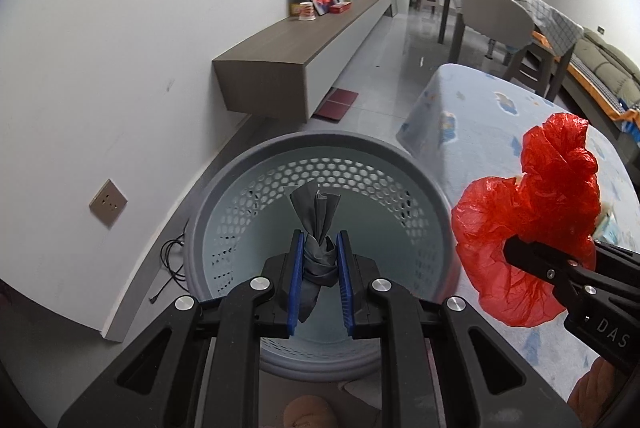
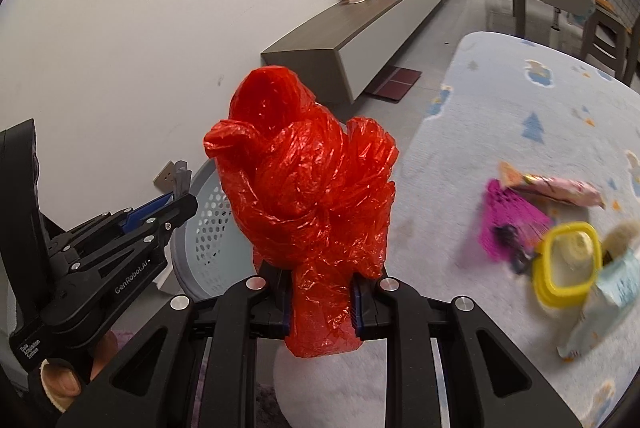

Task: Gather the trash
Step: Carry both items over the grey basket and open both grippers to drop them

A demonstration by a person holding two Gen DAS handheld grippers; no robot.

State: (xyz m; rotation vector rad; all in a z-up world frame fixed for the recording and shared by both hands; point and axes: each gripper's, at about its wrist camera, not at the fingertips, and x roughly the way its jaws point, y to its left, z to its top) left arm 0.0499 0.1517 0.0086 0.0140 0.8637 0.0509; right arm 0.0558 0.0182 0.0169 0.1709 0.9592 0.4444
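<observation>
- Left gripper (image 1: 319, 260): blue pads clamped on a twisted grey bag (image 1: 316, 228); the bag's loose end sticks up past the fingertips.
- Perforated basket (image 1: 240, 188) lies directly beyond and below the left fingers, grey bag held over its opening.
- Right gripper (image 2: 320, 302): fingers pinched on a crumpled red plastic bag (image 2: 308, 188), which bulges forward beyond the tips.
- Right of the right fingers, on the patterned tablecloth (image 2: 500, 100): pink wrapper (image 2: 560, 190), magenta wrapper (image 2: 508, 224), yellow-rimmed lid (image 2: 568, 268), blurred.

Left hand-held gripper (image 2: 176, 202) reads "GenRobot.AI", "Data Acquisition System".
</observation>
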